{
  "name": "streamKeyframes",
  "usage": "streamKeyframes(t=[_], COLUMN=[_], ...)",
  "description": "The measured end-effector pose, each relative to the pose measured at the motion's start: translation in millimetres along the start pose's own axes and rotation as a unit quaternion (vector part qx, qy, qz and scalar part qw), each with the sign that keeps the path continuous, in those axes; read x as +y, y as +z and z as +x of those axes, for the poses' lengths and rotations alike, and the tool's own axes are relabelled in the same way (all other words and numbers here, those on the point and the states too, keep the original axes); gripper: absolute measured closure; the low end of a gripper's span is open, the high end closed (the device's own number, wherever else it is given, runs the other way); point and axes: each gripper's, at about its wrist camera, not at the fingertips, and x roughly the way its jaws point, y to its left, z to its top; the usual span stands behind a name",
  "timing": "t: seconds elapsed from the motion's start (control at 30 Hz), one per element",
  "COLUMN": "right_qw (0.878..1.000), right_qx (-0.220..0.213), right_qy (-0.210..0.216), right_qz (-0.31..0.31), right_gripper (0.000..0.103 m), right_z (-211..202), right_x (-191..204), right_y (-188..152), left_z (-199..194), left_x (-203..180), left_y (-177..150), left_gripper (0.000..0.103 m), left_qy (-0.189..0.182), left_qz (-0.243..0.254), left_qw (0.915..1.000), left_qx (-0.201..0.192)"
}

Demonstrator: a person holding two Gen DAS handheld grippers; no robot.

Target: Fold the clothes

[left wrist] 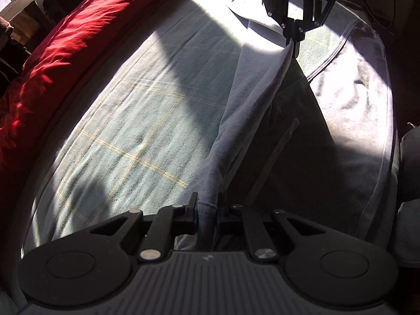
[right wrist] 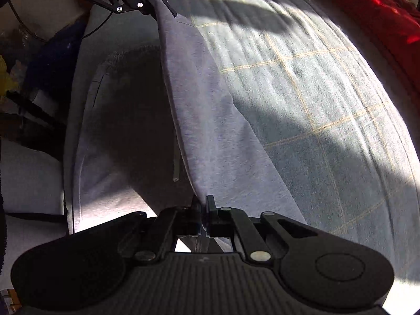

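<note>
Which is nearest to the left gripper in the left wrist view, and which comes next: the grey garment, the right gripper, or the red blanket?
1. The grey garment: clamped in the left gripper itself.
2. The right gripper: straight ahead, pinching the garment's far end.
3. The red blanket: along the bed's far left edge, beyond the checked sheet.

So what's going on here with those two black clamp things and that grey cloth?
A person is folding clothes on a bed, using a hand-held gripper in each hand. The left gripper and the right gripper are both shut on one edge of a grey garment, which is stretched between them and lifted above the green checked bedsheet. The rest of the garment lies flat underneath. A red blanket lies along the far side of the bed.
</note>
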Motion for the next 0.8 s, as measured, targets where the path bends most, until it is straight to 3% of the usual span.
streamKeyframes(t=[0.3,0.47,0.8], right_qw=[0.997,0.991,0.984], right_qx=[0.033,0.032,0.052], right_qy=[0.073,0.127,0.17], right_qz=[0.012,0.017,-0.011], right_gripper=[0.099,0.099,0.099], right_z=[19,29,64], right_x=[49,67,98], right_y=[-18,-17,-12], left_z=[1,7,24], left_x=[-69,-105,-153], left_y=[-16,-28,-54], left_gripper=[0.093,0.093,0.093], left_qy=[0.026,0.051,0.042], left_qz=[0.107,0.219,0.294], left_qw=[0.9934,0.9722,0.9507], left_qx=[0.031,0.066,0.089])
